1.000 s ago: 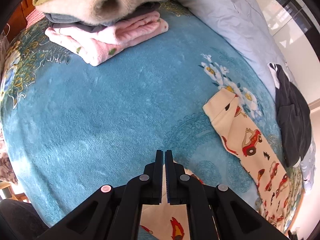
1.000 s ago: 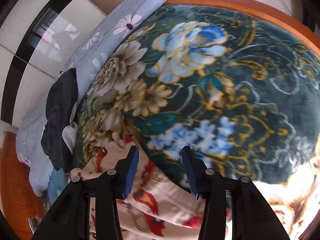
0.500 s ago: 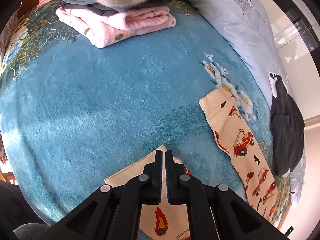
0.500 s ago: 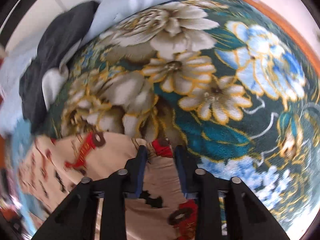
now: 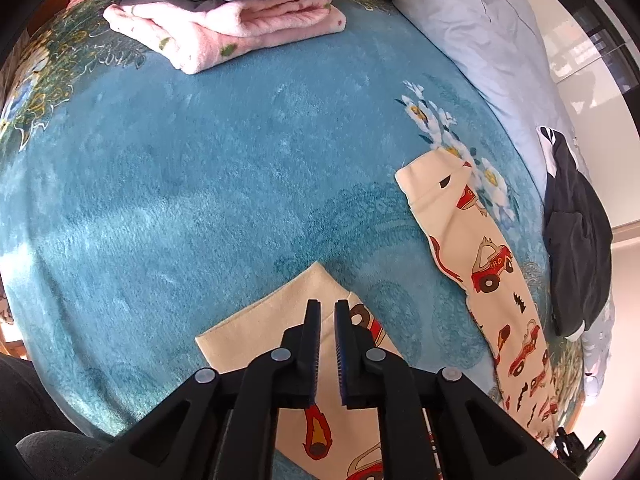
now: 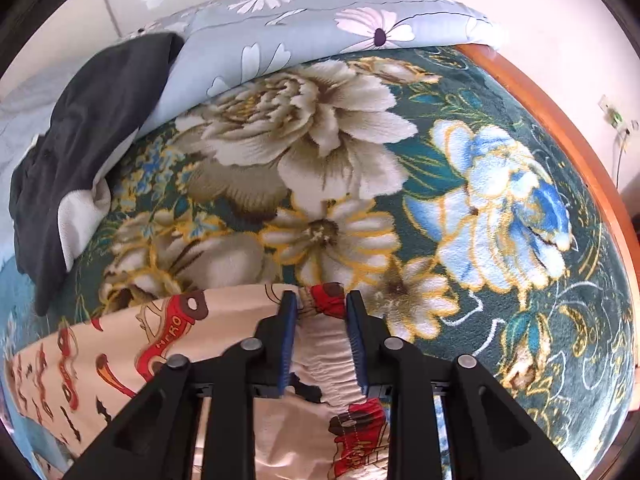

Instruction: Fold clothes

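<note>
On the bed, a blue floral blanket [image 5: 192,184] carries the cream car-print trousers [image 5: 484,264], with a folded pile [image 5: 224,36] at the far edge and a dark garment [image 5: 576,240] near the pillow side. Compared with a second ago, the left hand-held gripper [image 5: 328,308], then pressed shut on a leg cuff, is seen with its jaws opening and a narrow gap over the released cuff, more of which is exposed. The right hand-held gripper [image 6: 322,300], pointed steeply down, has been rolled and shifted onto the waistband [image 6: 324,356]; its jaws are opening, part-open with the gathered elastic bunched between them.

- Place: home bedroom.
- Evidence: bed with floral fleece blanket [image 5: 200,184], wooden bed frame [image 6: 568,132], quilt [image 6: 320,36], folded clothes stack [image 5: 224,24], wall socket [image 6: 614,116].
</note>
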The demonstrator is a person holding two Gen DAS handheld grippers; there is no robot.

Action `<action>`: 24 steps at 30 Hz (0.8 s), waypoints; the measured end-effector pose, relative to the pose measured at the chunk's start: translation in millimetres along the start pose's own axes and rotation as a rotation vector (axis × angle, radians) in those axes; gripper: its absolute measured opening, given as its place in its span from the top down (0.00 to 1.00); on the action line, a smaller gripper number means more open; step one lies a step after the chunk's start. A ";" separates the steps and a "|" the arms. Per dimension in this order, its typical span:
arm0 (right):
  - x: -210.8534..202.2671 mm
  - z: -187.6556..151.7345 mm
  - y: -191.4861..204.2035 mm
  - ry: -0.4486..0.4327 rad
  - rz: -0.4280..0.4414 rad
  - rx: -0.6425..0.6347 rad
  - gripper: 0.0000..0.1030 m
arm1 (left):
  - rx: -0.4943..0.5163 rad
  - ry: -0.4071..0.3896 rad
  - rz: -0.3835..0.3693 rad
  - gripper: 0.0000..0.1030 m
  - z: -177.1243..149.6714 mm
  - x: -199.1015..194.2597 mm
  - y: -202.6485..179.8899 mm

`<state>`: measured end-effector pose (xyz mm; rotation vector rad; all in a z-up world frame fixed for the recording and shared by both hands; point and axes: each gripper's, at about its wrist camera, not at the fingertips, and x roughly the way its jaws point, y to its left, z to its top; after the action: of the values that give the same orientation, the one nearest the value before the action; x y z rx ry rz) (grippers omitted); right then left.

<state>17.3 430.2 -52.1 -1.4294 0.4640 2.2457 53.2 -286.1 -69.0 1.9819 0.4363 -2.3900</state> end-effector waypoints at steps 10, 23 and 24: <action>-80.3 -67.7 -25.3 -0.064 0.249 0.160 0.54 | -0.072 0.027 -0.035 0.64 1.5 -9.5 21.6; -133.0 -166.0 -103.9 -0.051 0.242 0.372 0.51 | -0.160 0.214 0.108 0.47 -14.4 11.7 45.1; -130.7 -171.7 -108.6 -0.036 0.239 0.387 0.51 | -0.153 0.217 0.110 0.47 -16.4 14.1 42.9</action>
<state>254.3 413.4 -8.7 -1.1810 1.0407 2.1956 73.9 -321.3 -94.2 2.1420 0.4832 -2.0220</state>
